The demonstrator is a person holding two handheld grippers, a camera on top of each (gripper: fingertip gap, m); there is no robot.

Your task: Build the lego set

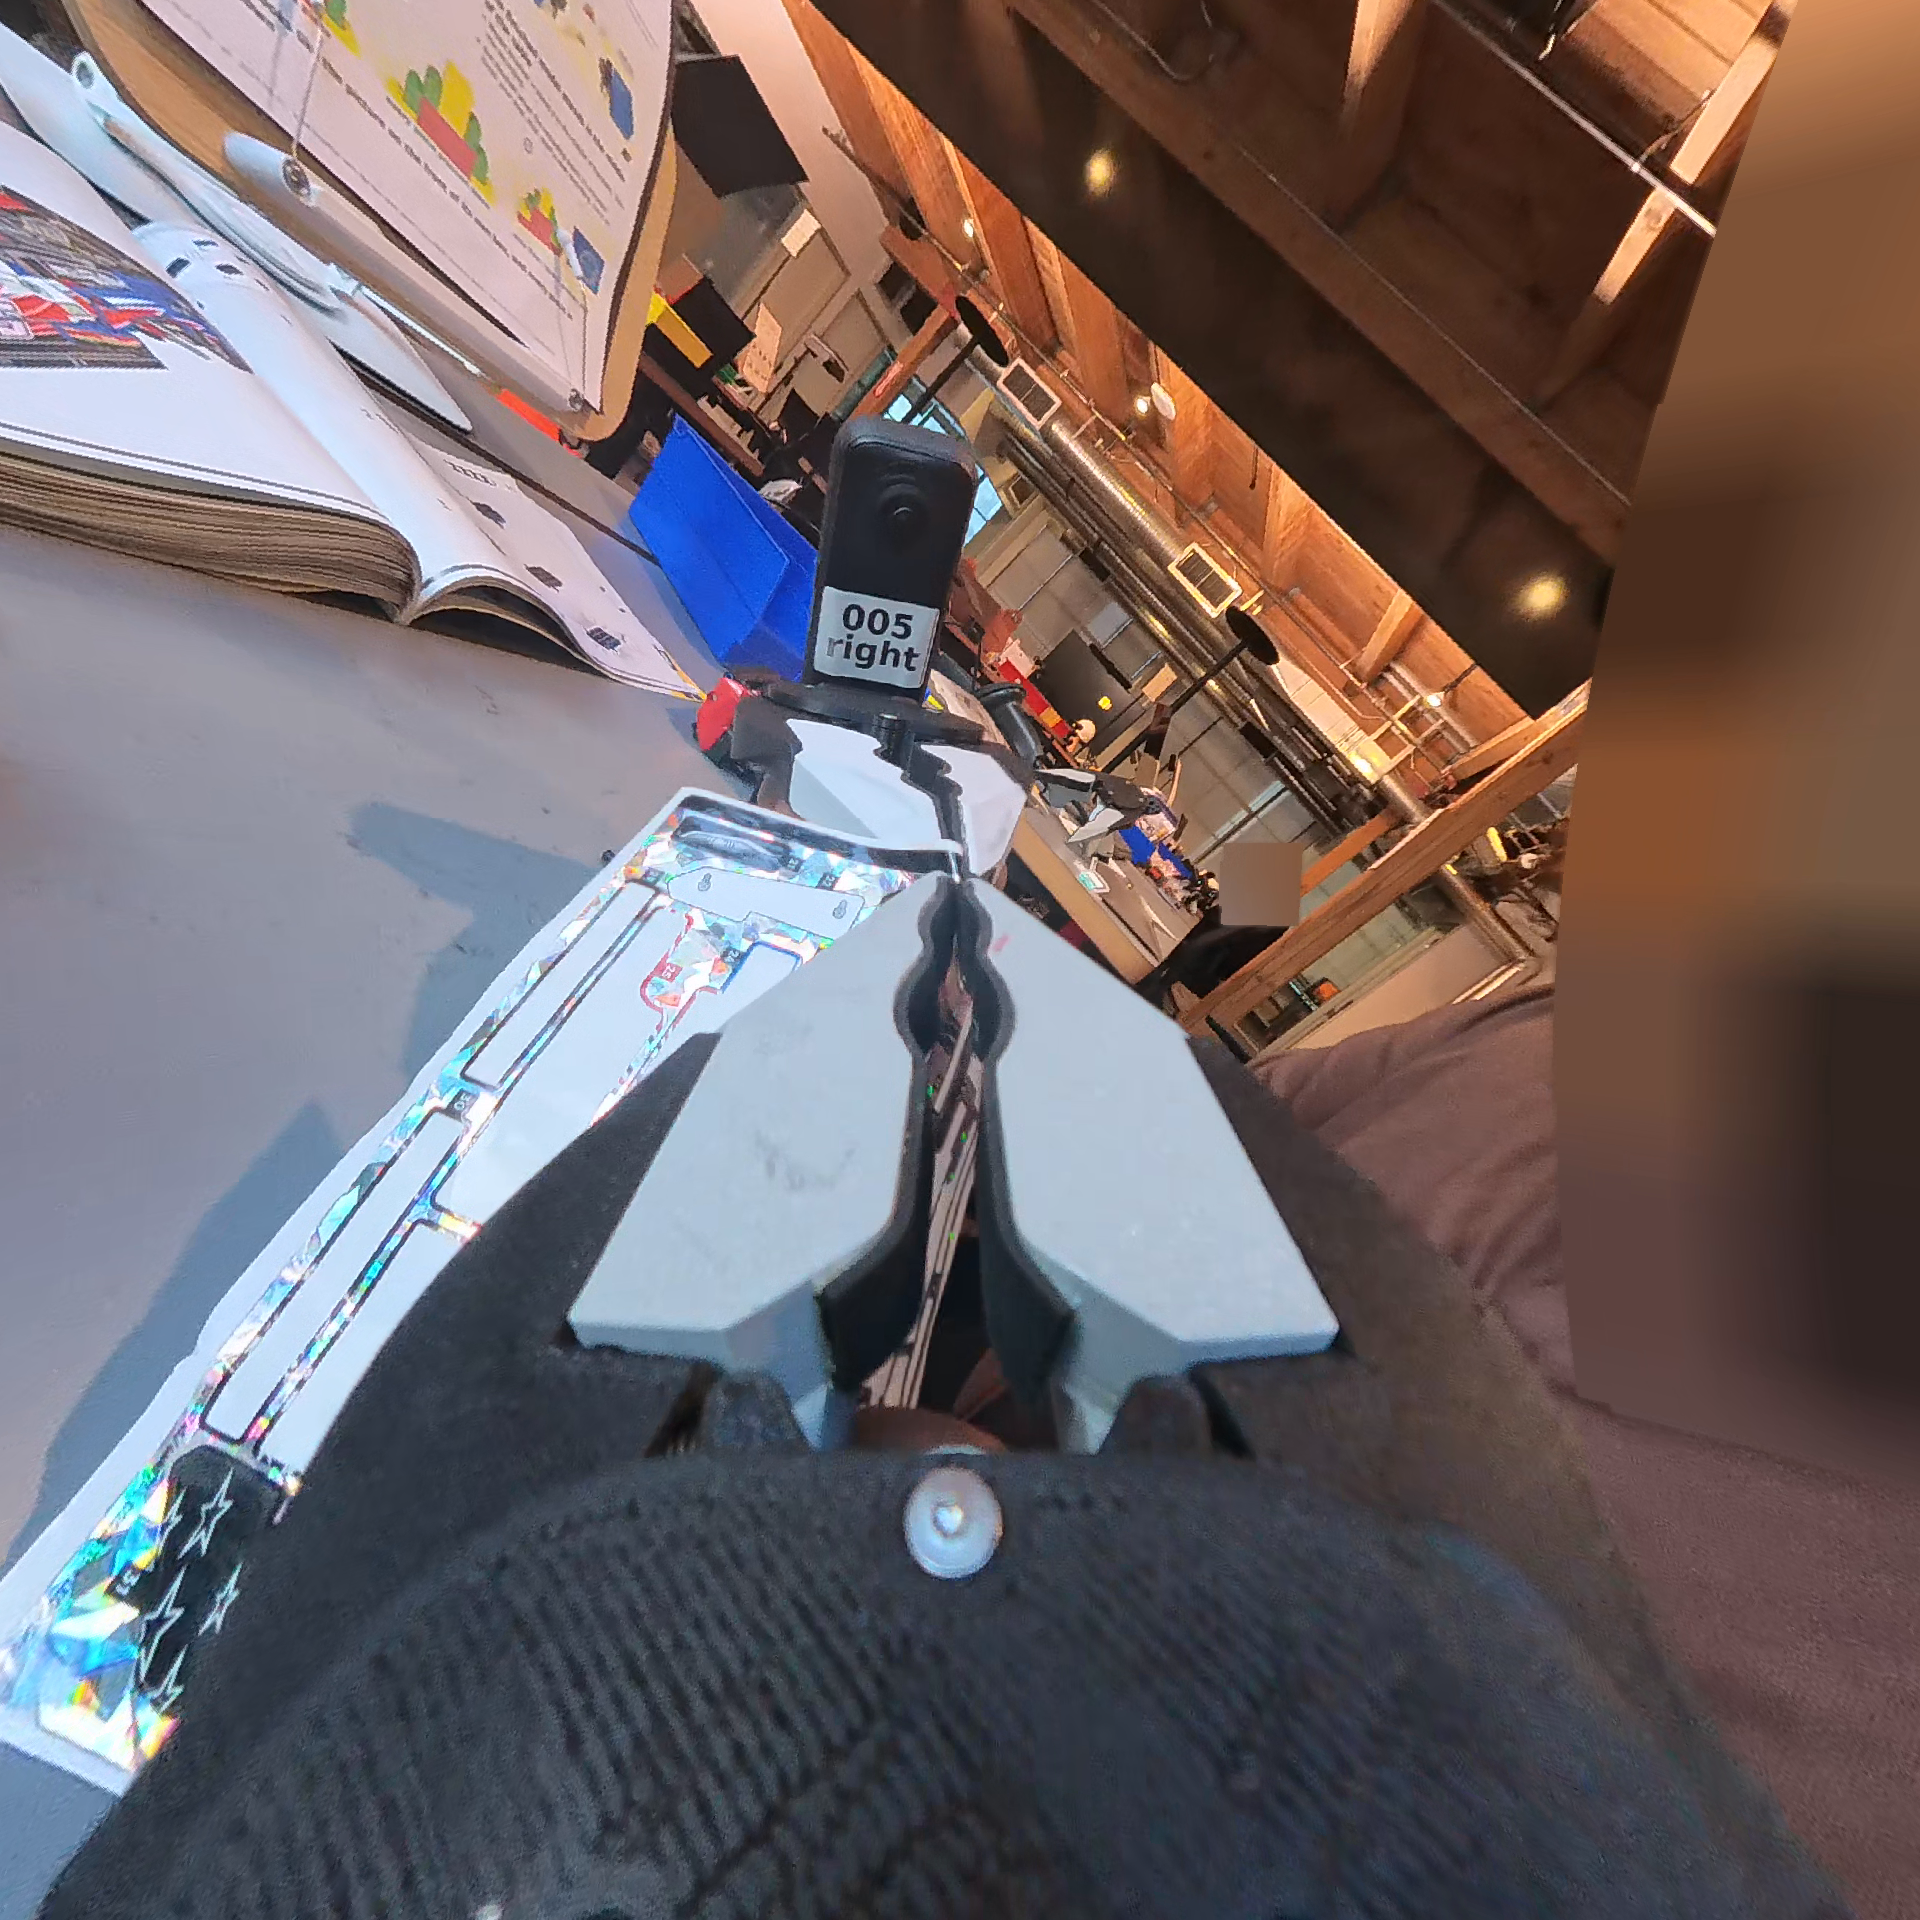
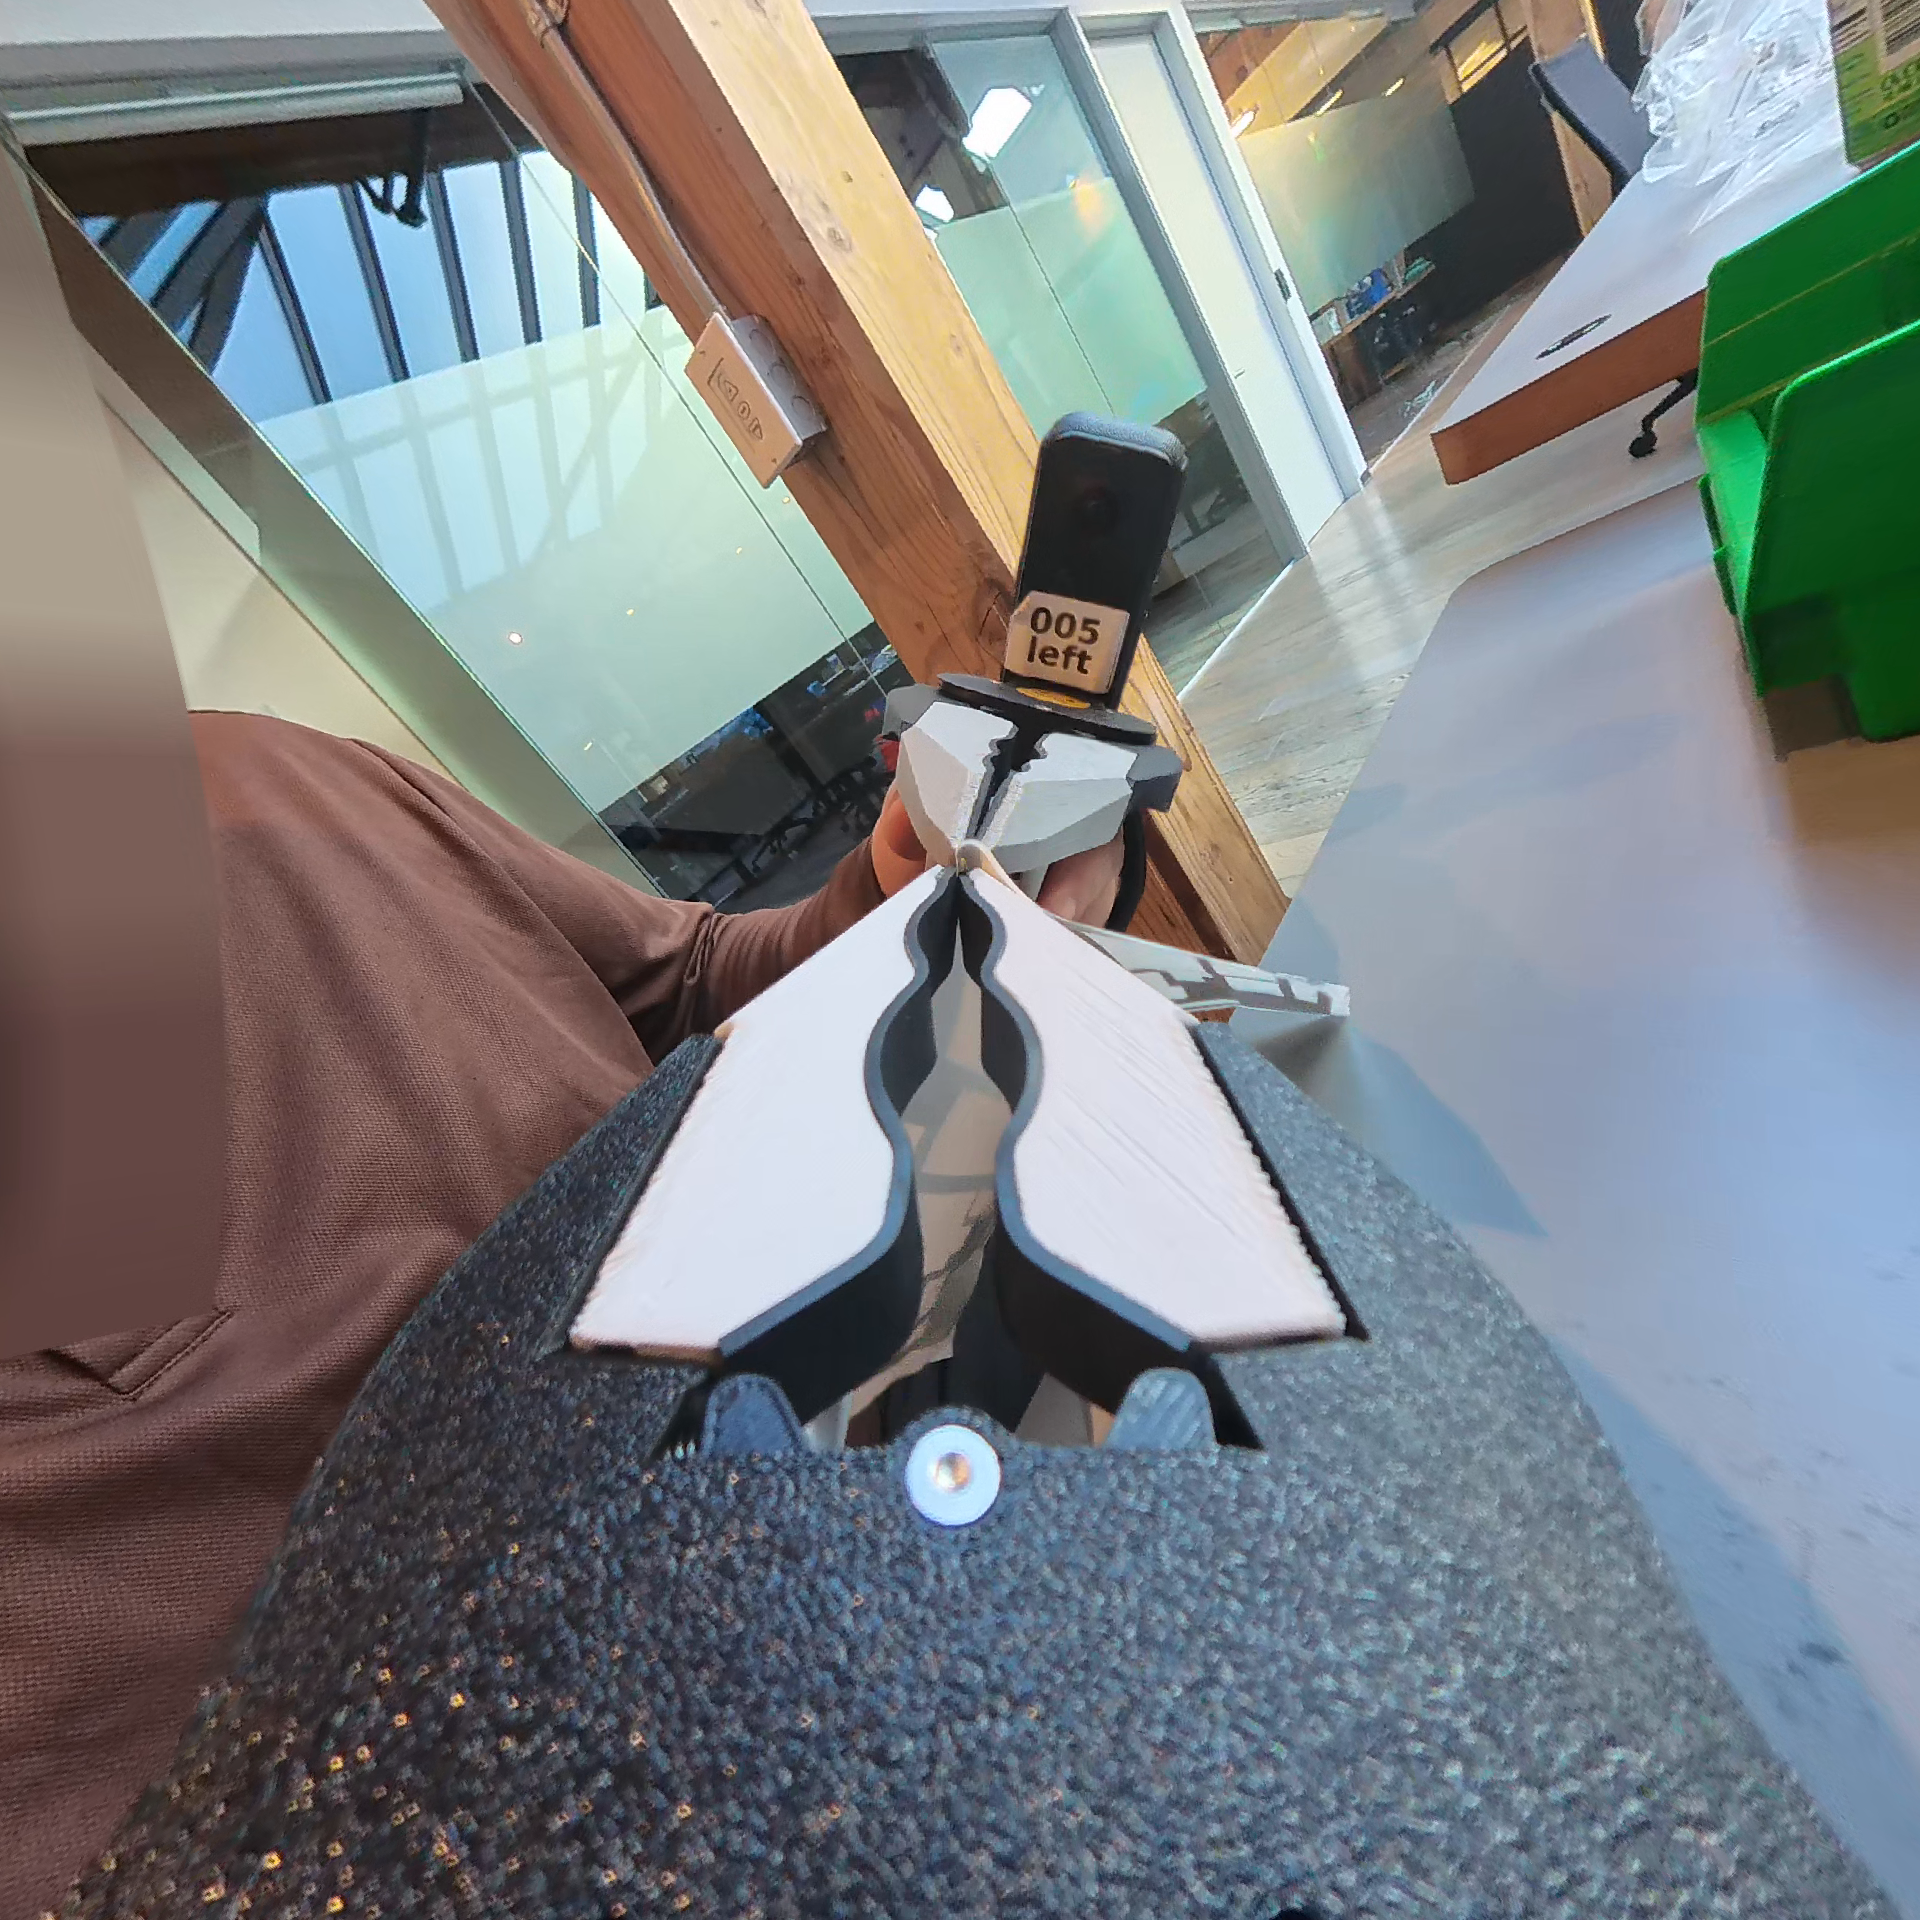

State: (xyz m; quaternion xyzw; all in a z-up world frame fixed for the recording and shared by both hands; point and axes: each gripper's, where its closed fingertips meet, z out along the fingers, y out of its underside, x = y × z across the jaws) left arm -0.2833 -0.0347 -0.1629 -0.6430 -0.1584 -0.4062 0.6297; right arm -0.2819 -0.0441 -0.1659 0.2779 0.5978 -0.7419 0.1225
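Observation:
A white sticker sheet (image 1: 582, 997) with shiny holographic edges hangs over the grey table (image 1: 208, 831). My left gripper (image 1: 956, 881) is shut on the sheet, which runs between its fingers. My right gripper (image 1: 958, 844) faces it tip to tip, also shut. In the right wrist view my right gripper (image 2: 961, 875) is shut with the sheet between its fingers, and a corner of the sheet (image 2: 1236, 985) sticks out to the right. The left gripper (image 2: 975, 844) meets it at the tips, held by a hand. What sits exactly at the touching tips is too small to tell.
An open instruction book (image 1: 208, 436) lies at the far left, with a printed picture sheet (image 1: 468, 156) propped behind it. A blue bin (image 1: 717, 551) and a red piece (image 1: 717, 717) sit behind the right gripper. A green bin (image 2: 1829, 499) stands on the table's right side. A brown sleeve (image 2: 364, 987) is close on the left.

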